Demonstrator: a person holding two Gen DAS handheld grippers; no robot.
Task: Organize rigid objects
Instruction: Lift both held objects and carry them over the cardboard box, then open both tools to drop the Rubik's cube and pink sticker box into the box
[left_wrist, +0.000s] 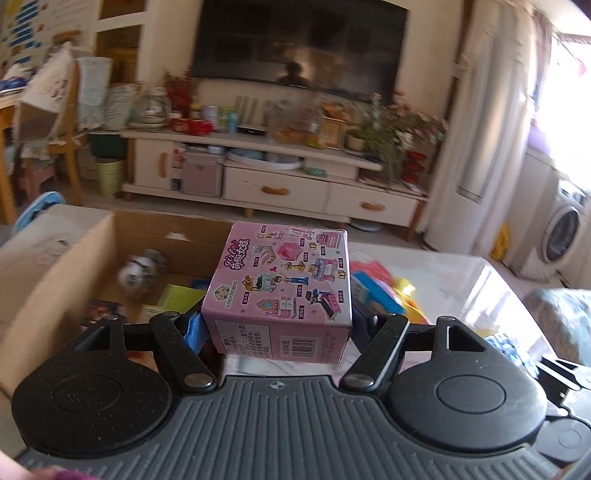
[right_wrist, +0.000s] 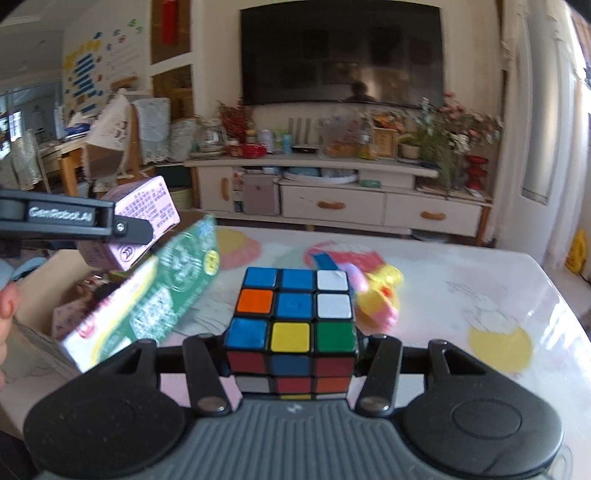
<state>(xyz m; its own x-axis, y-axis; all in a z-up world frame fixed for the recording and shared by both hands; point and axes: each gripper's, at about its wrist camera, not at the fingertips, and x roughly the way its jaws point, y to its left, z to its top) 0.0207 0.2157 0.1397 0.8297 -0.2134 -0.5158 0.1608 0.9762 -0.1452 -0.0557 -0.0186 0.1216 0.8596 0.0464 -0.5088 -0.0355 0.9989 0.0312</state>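
**Ana:** Tongs on the left (left_wrist: 277, 325) are gripping the pink toy box (left_wrist: 284, 273), holding it up over the near edge of the cardboard box (left_wrist: 55, 280), which is sitting at the left end of the counter (left_wrist: 461, 295)

**Ben:** What is lying inside already?

**Ana:** A blurred round toy (left_wrist: 138, 271), a green pack (left_wrist: 181, 297) and something dark, so part of the sorting is looking done

**Ben:** And the right side?

**Ana:** Right tongs (right_wrist: 291, 354) are clamping the Rubik's cube (right_wrist: 293, 314), raised just above the counter; a green and white carton (right_wrist: 147, 299) is leaning beside the box

**Ben:** What is remaining?

**Ana:** Both held things are waiting to go in, I'd judge, plus the yellow and pink toys (right_wrist: 373, 291) lying loose further right
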